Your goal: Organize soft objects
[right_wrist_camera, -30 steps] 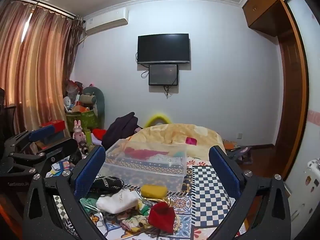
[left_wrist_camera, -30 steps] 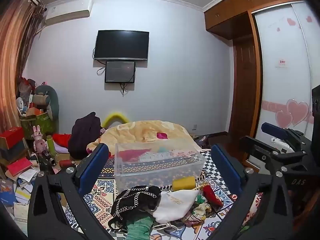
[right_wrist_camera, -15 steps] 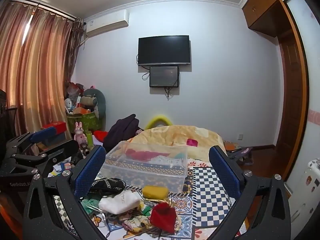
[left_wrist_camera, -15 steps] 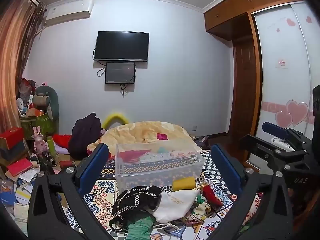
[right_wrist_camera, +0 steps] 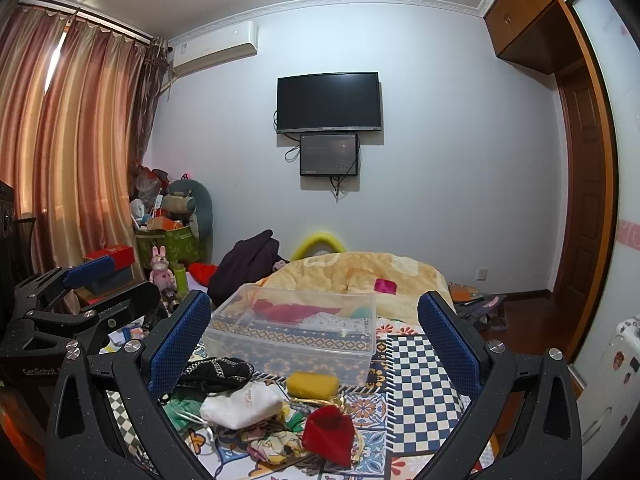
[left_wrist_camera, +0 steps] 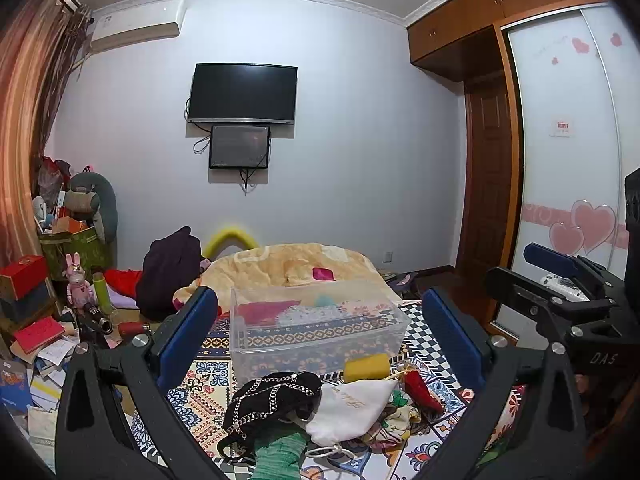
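A clear plastic bin (left_wrist_camera: pixel 316 328) (right_wrist_camera: pixel 296 332) stands on a patterned cloth and holds some red and pale fabric. In front of it lies a pile of soft things: a black chain-trimmed bag (left_wrist_camera: pixel 272 400) (right_wrist_camera: pixel 216 372), a white pouch (left_wrist_camera: pixel 352 404) (right_wrist_camera: pixel 240 400), a yellow sponge (left_wrist_camera: pixel 366 366) (right_wrist_camera: pixel 313 385), a red pouch (left_wrist_camera: pixel 420 390) (right_wrist_camera: pixel 329 434) and a green cloth (left_wrist_camera: pixel 280 454). My left gripper (left_wrist_camera: pixel 318 336) is open and empty above the pile. My right gripper (right_wrist_camera: pixel 314 340) is open and empty, to the right of the left one.
A yellow quilt (left_wrist_camera: pixel 296 268) and a dark garment (left_wrist_camera: pixel 172 272) lie behind the bin. Boxes, books and toys (left_wrist_camera: pixel 44 320) crowd the left side. A wardrobe (left_wrist_camera: pixel 568 184) and a door stand at the right. A TV (left_wrist_camera: pixel 242 94) hangs on the far wall.
Both views have shifted slightly; the scene sits a little lower in frame. Nothing in the pile has moved and both grippers stay open.
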### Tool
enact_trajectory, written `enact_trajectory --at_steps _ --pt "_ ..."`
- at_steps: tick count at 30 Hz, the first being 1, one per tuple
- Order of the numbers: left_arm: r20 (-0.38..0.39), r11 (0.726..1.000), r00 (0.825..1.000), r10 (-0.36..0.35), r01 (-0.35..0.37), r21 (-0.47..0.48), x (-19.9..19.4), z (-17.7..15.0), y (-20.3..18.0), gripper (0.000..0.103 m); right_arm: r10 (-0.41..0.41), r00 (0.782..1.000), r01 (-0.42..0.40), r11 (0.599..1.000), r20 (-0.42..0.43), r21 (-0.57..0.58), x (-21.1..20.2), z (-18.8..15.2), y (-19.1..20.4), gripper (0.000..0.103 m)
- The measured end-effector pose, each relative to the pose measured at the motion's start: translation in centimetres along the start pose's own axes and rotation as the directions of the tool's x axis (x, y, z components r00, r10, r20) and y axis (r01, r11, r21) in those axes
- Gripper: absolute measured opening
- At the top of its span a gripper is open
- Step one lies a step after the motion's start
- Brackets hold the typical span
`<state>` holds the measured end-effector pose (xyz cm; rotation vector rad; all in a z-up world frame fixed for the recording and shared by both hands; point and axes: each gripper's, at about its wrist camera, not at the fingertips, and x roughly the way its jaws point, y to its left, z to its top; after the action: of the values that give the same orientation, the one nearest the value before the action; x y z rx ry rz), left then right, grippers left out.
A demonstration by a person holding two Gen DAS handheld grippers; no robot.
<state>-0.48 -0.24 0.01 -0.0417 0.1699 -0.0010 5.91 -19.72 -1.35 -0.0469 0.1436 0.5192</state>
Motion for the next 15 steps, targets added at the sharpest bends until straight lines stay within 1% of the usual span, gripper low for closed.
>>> enact_trajectory --at_steps 15 --pt "-0.002 1.000 1.000 -0.002 0.002 -0.020 0.02 0.18 0.37 0.103 0.000 1.000 0.000 1.000 0.004 0.001 -0.07 -0.11 0.02 0.103"
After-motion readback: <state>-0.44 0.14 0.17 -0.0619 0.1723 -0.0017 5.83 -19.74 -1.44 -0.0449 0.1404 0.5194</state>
